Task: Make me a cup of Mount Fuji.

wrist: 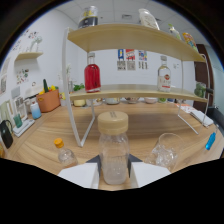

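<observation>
Bottle [113,146], clear with a tan cap, stands upright between the gripper's [114,175] 2 fingers, apparently pinched by both. Glass [165,150] sits just right, red bottle [92,76] far on the shelf [140,93]. Likely fetching an ingredient; next it needs uncapping, then pouring into the glass.

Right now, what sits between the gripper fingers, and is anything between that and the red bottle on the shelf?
In the gripper view, a clear bottle with a tan lid stands between the fingers. Between it and the red bottle, only bare wooden counter and the shelf's edge.
</observation>
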Demonstrator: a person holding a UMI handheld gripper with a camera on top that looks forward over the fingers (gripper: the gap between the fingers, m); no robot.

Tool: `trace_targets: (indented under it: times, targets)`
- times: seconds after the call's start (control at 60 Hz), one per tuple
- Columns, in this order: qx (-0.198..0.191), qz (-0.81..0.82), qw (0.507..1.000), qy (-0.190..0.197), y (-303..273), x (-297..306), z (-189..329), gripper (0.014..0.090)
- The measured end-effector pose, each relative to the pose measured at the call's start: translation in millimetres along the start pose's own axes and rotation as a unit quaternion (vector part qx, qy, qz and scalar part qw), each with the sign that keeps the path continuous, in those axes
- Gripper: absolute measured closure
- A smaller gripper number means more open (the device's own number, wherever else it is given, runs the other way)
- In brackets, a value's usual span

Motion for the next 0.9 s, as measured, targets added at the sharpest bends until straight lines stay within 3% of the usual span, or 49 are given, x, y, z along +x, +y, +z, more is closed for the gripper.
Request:
trace_targets:
  times: [0.1,0.15,0.217,0.283,0.3,0.5,0.767,0.9]
  targets:
    - [-0.019,0.009,1.000,-0.004,6,0,-1,0.0603]
    - [-0.037,0.017,0.999,-0.011,11,-3,-2,0.0546]
    - [-0.060,0.030,0.998,-0.014,14,-3,-6,0.0425]
    - [-0.079,0.039,0.996,-0.018,13,-2,-14,0.0197]
    - [-0.079,0.041,0.996,-0.017,11,-1,-17,0.0186]
    - [-0.079,0.016,0.997,-0.010,-34,22,-64,0.0198]
    - [-0.123,-0.003,0.992,0.022,-101,62,-127,0.0193]
    - [-0.097,-0.012,0.995,0.028,-174,71,-151,0.0193]
